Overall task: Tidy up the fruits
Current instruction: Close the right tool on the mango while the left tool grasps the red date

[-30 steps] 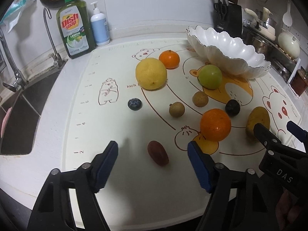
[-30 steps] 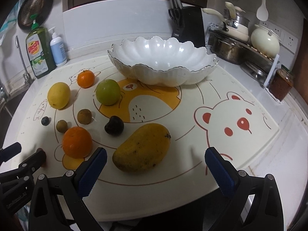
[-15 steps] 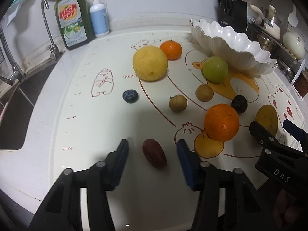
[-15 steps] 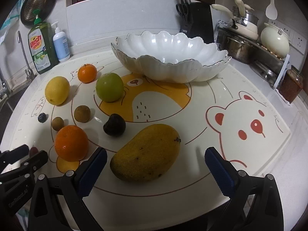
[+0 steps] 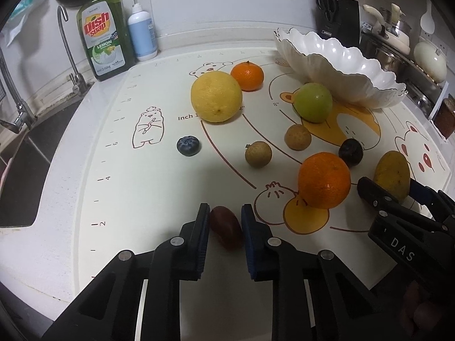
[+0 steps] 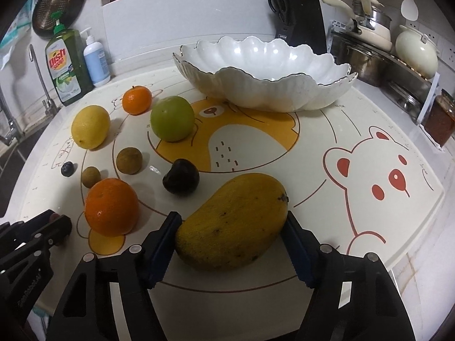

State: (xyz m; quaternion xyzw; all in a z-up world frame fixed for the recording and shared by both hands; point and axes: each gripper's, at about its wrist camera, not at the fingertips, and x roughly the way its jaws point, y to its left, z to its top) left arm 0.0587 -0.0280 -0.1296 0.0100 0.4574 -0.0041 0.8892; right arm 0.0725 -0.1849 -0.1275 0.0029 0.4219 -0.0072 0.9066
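Observation:
My left gripper [image 5: 225, 211] is shut on a small dark red oval fruit [image 5: 227, 228] that lies at the near edge of the bear-print mat [image 5: 119, 187]. My right gripper [image 6: 231, 223] is closing its jaws, and both pads touch the sides of the yellow mango [image 6: 241, 199] lying between them on the mat. A white scalloped bowl [image 6: 256, 96] stands empty at the back. Loose on the mat lie an orange [image 5: 324, 180], a lemon [image 5: 216, 96], a tangerine [image 5: 246, 75], a green apple [image 5: 312, 102], two longans [image 5: 258, 154], a blueberry [image 5: 187, 145] and a dark plum [image 5: 350, 152].
A dish soap bottle [image 5: 103, 42] and a pump bottle [image 5: 141, 37] stand at the back left by the tap [image 5: 68, 48] and the sink [image 5: 20, 170]. At the back right are a knife block [image 6: 301, 20], a rack of pots [image 6: 378, 48] and a jar [image 6: 440, 119].
The left jaws closed from wide open onto the dark red fruit. The right gripper sank toward the mango and its jaws narrowed until the pads met the mango's sides.

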